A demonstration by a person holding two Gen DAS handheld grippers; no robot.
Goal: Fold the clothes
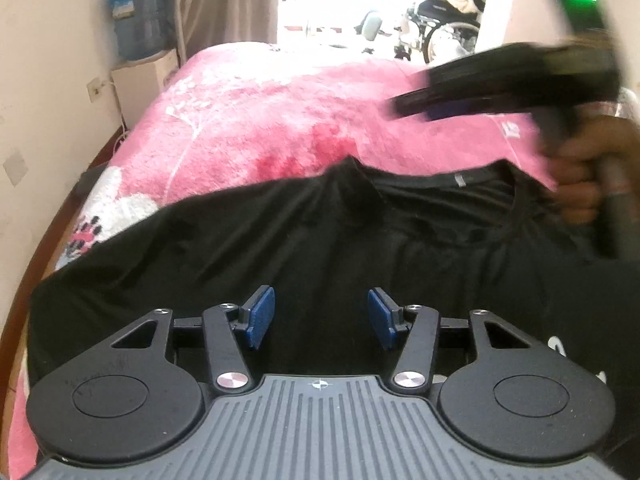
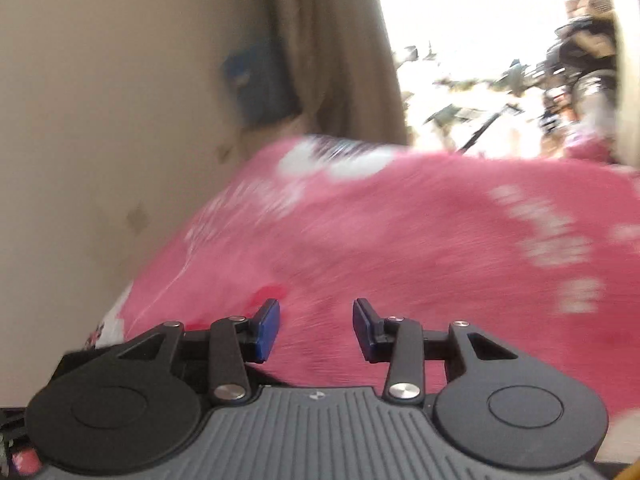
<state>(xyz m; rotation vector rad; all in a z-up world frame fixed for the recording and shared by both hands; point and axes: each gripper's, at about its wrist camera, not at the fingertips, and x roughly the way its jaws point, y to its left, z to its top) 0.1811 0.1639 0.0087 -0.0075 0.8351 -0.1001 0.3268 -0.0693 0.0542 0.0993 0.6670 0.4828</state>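
Observation:
A black t-shirt lies spread on a pink fleece blanket, collar to the right with a small grey label. My left gripper is open and empty, its blue pads just above the shirt's middle. My right gripper shows blurred in the left wrist view, held by a hand above the blanket beyond the collar. In the right wrist view the right gripper is open and empty over the bare pink blanket; the shirt is out of that view.
A beige wall and a white box with a blue water jug stand at the bed's far left. A brown curtain hangs behind. A wheelchair with piled items sits in a bright doorway.

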